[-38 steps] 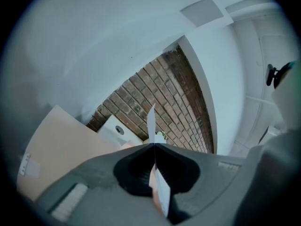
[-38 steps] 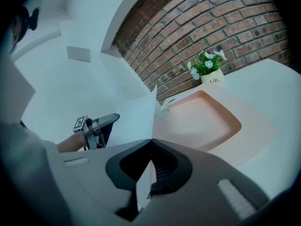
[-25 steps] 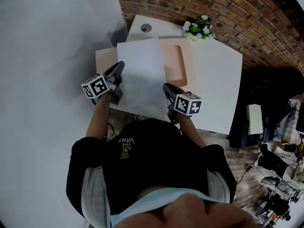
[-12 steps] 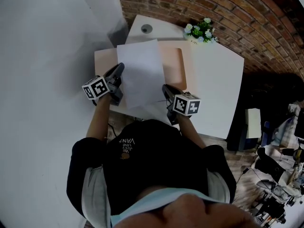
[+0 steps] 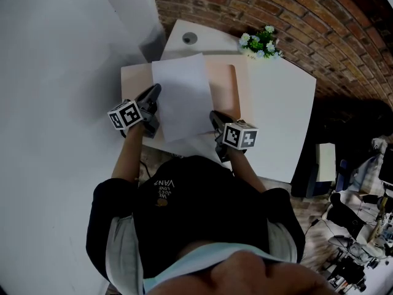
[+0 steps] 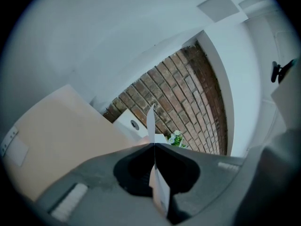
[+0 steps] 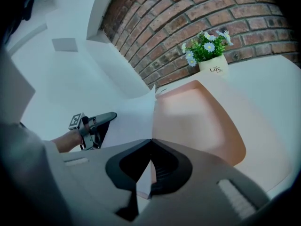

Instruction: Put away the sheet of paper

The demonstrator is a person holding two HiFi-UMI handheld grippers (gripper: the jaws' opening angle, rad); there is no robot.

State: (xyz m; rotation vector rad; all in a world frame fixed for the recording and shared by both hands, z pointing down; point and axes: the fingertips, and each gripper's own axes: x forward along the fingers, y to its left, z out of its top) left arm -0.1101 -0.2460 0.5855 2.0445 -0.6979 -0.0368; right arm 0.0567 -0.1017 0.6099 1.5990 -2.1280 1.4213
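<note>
**Thin two-edge pinch: the sheet may tear, slip or buckle**

Spread your hands and the sheet of paper [image 5: 182,94] could rip or slide from a jaw; crowd them and it may bow and snag the peach tray [image 5: 232,86]. Your left gripper [image 5: 155,89] is clamped on its left edge and your right gripper [image 5: 214,114] on its near right edge. The sheet spans between them, over the tray.

shirt [image 5: 184,208]: black, grey-sleeved | left hand-held gripper [image 5: 156,89], right hand-held gripper [image 5: 213,113]: dark grey

A white table [image 5: 279,103] carries what looks like a peach tray [image 5: 224,85] and a small flower pot [image 5: 260,42] at its far edge.
</note>
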